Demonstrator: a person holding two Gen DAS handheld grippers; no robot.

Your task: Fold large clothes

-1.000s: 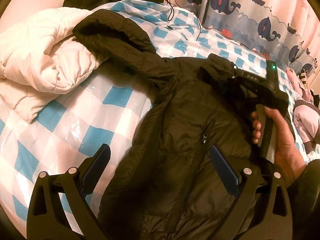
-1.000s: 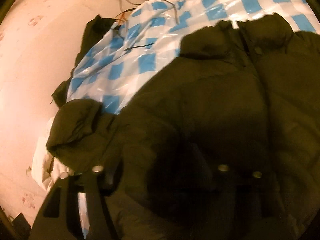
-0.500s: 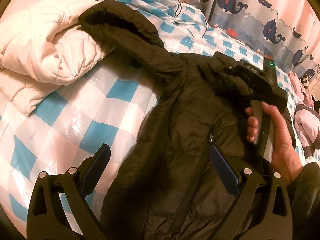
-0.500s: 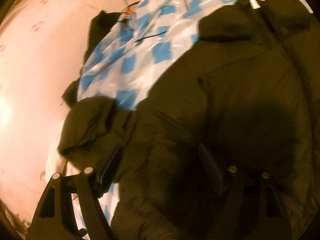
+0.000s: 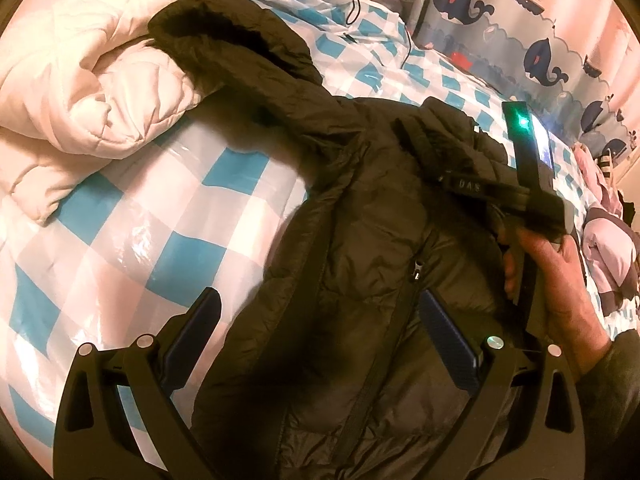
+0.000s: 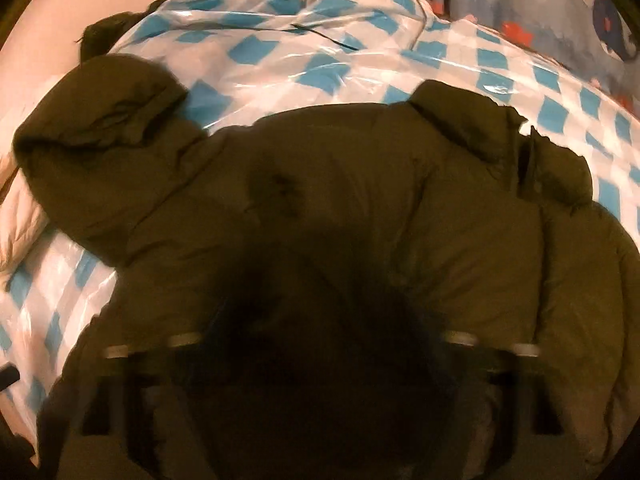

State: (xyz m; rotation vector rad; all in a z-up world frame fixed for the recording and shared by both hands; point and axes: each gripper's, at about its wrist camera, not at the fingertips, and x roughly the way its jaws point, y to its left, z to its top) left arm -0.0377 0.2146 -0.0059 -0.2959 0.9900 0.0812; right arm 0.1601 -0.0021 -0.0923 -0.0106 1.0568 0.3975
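A dark olive puffer jacket (image 5: pixel 360 248) of thin quilted cloth, faintly sheened and creased, with a small metal zip pull, lies across a bed covered by a glossy, crinkled blue-and-white checked plastic sheet (image 5: pixel 132 248) that catches the light. Beside it sits a matt white quilted comforter (image 5: pixel 80 92), soft and stitched in lines. The left gripper (image 5: pixel 316 328) is matt black plastic with ribbed blue pads and shiny round metal fasteners. A printed cloth curtain (image 5: pixel 520 32) with whales hangs behind.
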